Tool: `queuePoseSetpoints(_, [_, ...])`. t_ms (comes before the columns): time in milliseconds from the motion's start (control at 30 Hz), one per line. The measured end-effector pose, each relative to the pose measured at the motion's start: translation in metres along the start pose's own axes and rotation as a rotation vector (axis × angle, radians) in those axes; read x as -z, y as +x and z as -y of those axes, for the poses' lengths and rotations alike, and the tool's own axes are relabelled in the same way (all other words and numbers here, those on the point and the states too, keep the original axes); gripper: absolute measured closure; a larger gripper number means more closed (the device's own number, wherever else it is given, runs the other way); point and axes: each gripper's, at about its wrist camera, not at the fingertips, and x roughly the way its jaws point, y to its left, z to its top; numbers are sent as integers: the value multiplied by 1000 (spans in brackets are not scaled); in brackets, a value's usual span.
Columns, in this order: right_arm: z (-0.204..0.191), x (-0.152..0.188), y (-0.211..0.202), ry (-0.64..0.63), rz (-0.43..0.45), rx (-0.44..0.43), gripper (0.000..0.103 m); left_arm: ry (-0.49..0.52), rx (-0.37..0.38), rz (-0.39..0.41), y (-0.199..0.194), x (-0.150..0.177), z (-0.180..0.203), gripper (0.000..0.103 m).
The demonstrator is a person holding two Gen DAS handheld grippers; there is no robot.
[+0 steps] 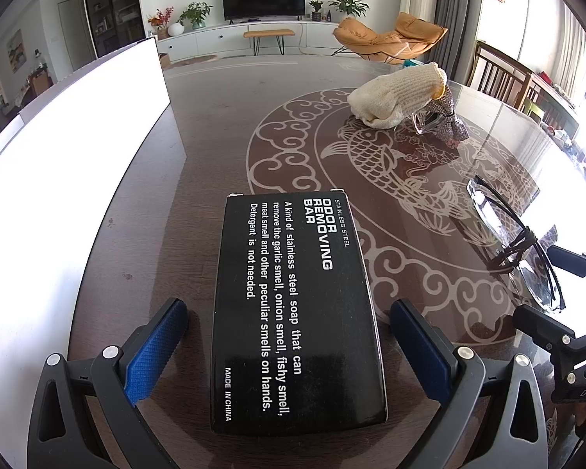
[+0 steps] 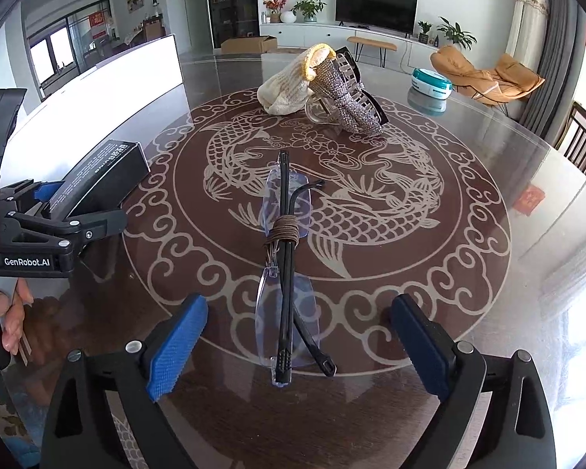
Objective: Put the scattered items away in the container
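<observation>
A black "Odor Removing Bar" box (image 1: 297, 312) lies flat on the glass tabletop between the blue pads of my left gripper (image 1: 289, 348), which is open with a gap on each side of the box. Folded clear glasses (image 2: 285, 273), their arms bound with brown cord, lie between the fingers of my right gripper (image 2: 297, 344), also open and not touching them. The tall white container (image 1: 78, 148) stands just left of the box. Farther back rest a cream knitted glove (image 2: 289, 86) and a rhinestone hair clip (image 2: 347, 101), leaning together.
A teal round tin (image 2: 429, 78) sits at the table's far right edge. Wooden chairs (image 1: 504, 74) stand beyond the right rim. A person's hand (image 2: 4, 308) holds the left gripper's handle at the near left. The round table (image 2: 468, 293) has a patterned glass top.
</observation>
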Motion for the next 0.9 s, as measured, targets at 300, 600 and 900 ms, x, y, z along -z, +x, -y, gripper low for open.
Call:
queuePoseSetpoints(300, [-1, -1, 1, 1, -4, 6, 4, 2, -1, 7, 0, 5, 1, 0])
queuePoseSetpoints(600, [-1, -1, 2, 6, -7, 11, 2, 3, 2, 9, 0, 5, 1, 0])
queuePoseSetpoints(900, [0, -1, 1, 8, -8, 13, 1, 3, 2, 9, 0, 6, 1, 0])
